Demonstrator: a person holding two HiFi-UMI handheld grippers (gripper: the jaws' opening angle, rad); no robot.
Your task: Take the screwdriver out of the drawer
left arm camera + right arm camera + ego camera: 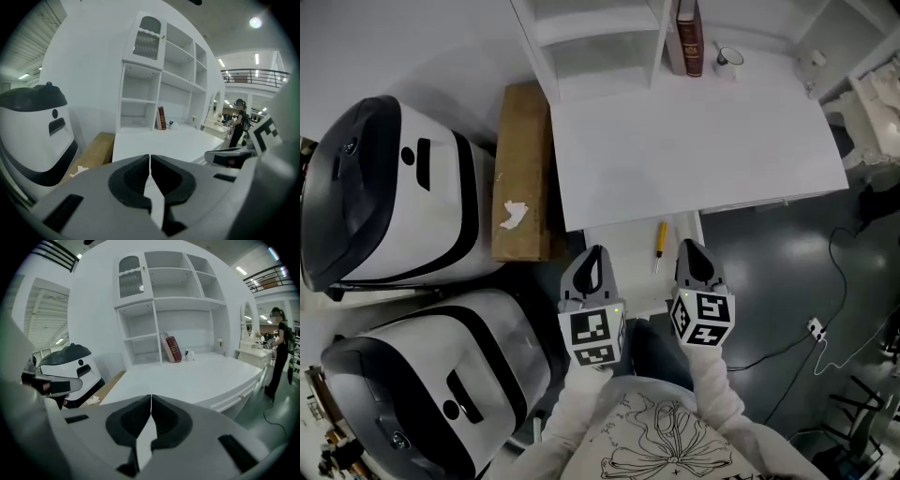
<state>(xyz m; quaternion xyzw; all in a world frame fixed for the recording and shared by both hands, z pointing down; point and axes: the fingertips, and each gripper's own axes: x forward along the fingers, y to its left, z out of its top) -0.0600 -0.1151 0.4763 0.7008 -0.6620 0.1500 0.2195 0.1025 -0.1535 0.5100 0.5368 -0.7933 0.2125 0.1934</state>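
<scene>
The screwdriver point(661, 240) is being shown lying in the open drawer point(623, 246) below the white tabletop point(694, 141). The left claw point(596, 253) and the right claw point(690, 247) are being held at either side of it, apart from it. Both claws are being kept pressed together, with nothing pinched between them.

Bright even overhead light, ceiling lamp point(255, 22) glare at 1 o'clock, dark fisheye corners, desk point(694, 141) perhaps overexposed.

From here the desk point(694, 141) hides the back of the drawer point(630, 267). I cannot make out the tip of the screwdriver point(661, 240).
</scene>
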